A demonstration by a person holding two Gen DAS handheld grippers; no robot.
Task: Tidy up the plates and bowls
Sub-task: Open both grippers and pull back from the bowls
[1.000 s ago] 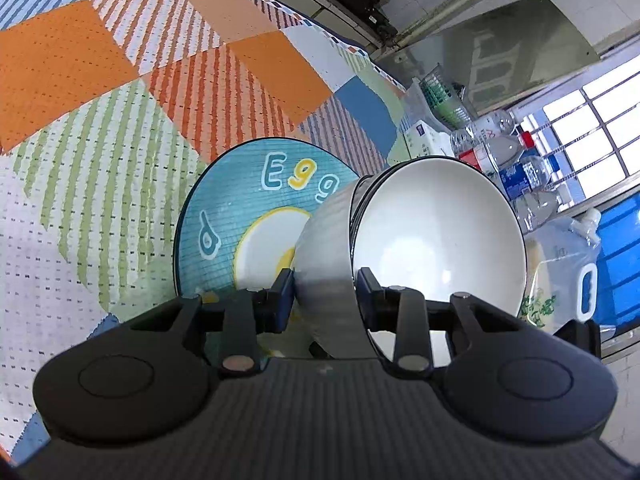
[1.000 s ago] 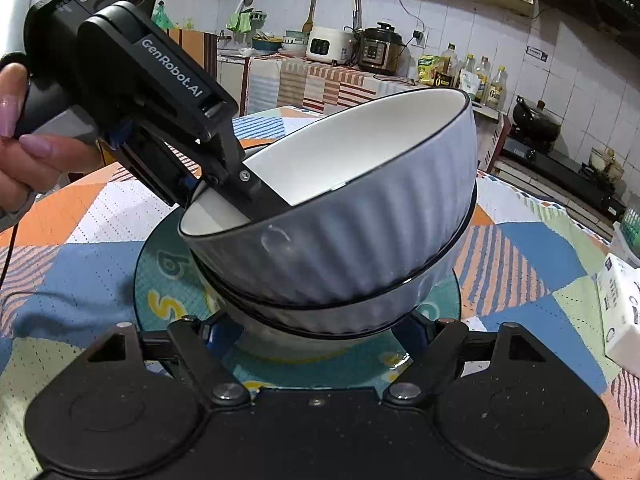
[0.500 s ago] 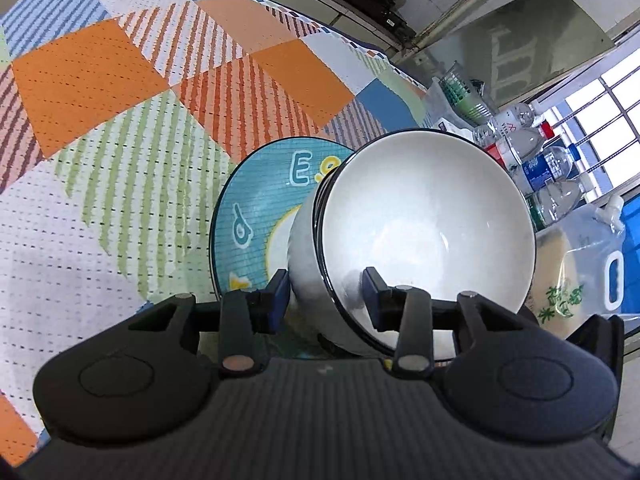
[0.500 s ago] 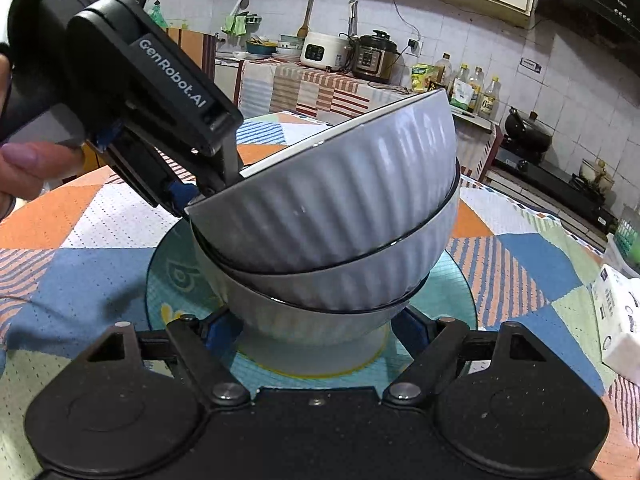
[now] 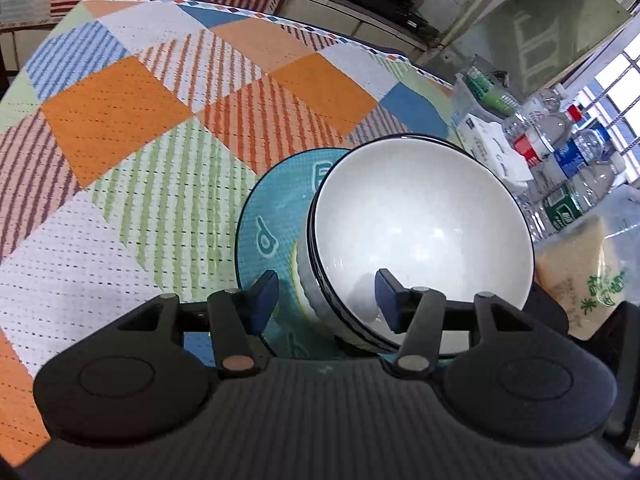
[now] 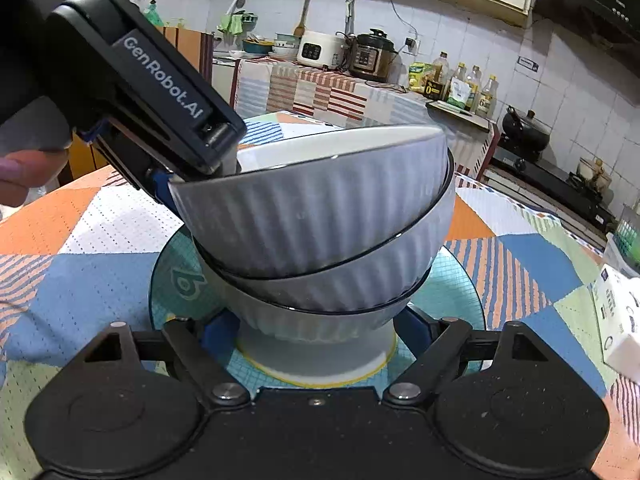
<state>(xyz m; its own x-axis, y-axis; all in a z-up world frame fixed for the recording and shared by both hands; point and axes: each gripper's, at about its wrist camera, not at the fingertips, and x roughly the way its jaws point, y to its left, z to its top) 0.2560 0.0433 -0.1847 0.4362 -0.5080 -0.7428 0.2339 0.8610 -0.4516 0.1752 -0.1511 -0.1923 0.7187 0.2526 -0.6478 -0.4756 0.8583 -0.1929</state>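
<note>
Three grey ribbed bowls sit nested on a teal plate (image 6: 452,300) (image 5: 272,216). The top bowl (image 6: 320,208) (image 5: 420,220) leans slightly in the middle bowl (image 6: 360,280), which rests in the bottom bowl (image 6: 320,324). My left gripper (image 5: 326,300) (image 6: 192,174) straddles the top bowl's near rim, one finger inside and one outside. Its jaws are opening, and both pads stand clear of the rim. My right gripper (image 6: 316,328) flanks the bottom bowl's foot low over the plate. Its jaws are spread wide and opening a little, and I see no firm press on the bowl.
A patchwork tablecloth (image 5: 120,120) covers the round table. A tissue box (image 6: 620,320) (image 5: 492,152), several water bottles (image 5: 560,152) and a plastic bag (image 5: 580,276) crowd the edge beyond the plate. A person's hand (image 6: 24,172) holds the left gripper. Kitchen counters stand behind.
The top bowl, tilted steeply in the left gripper before, has come down into the stack. The left jaws have widened off its rim and the gripper has pulled back a little.
</note>
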